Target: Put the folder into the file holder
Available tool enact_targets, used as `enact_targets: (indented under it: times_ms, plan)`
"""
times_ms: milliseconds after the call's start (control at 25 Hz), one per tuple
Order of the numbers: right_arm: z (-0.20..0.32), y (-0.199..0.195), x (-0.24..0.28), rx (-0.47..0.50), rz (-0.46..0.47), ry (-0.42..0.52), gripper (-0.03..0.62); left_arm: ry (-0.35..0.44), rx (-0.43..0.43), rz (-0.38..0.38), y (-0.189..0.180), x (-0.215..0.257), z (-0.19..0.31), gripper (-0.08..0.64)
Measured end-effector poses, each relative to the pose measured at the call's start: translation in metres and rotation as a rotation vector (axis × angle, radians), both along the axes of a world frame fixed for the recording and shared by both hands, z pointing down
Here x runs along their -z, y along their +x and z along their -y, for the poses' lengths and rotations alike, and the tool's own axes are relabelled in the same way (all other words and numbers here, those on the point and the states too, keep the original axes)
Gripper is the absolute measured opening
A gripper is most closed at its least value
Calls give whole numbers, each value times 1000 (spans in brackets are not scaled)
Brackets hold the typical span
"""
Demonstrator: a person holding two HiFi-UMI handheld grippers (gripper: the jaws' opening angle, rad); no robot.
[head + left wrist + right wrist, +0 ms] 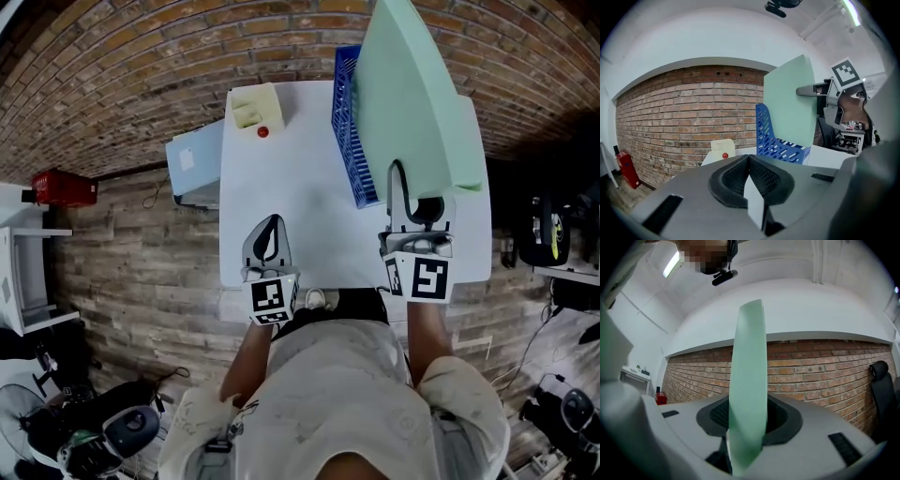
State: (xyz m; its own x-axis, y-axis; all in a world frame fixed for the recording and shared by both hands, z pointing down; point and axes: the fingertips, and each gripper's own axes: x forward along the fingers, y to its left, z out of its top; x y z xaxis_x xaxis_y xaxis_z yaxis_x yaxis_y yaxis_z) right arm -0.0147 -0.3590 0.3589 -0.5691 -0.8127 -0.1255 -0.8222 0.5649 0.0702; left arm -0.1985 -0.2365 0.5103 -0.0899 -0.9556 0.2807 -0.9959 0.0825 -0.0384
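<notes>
A pale green folder is held upright above the right half of the white table, with my right gripper shut on its near lower edge. In the right gripper view the folder stands edge-on between the jaws. The blue file holder stands on the table just left of the folder, partly hidden behind it. From the left gripper view the folder rises over the file holder. My left gripper is low over the table's near edge, jaws together with nothing in them.
A pale yellow box with a small red knob sits at the table's far left corner. A light blue bin hangs off the table's left side. A brick wall runs behind, and a red crate lies far left.
</notes>
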Motion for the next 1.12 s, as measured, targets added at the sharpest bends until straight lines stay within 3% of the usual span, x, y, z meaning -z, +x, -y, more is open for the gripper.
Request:
enact_targets:
  times_ms: [560,1120]
  plan:
    - [18,-15,-3,29,20,6,163,-46,27,-11,-2,-16,1,14]
    - [26,-26,-54,45,-31,-55,170,-72,45,-24,-3,-29,6,14]
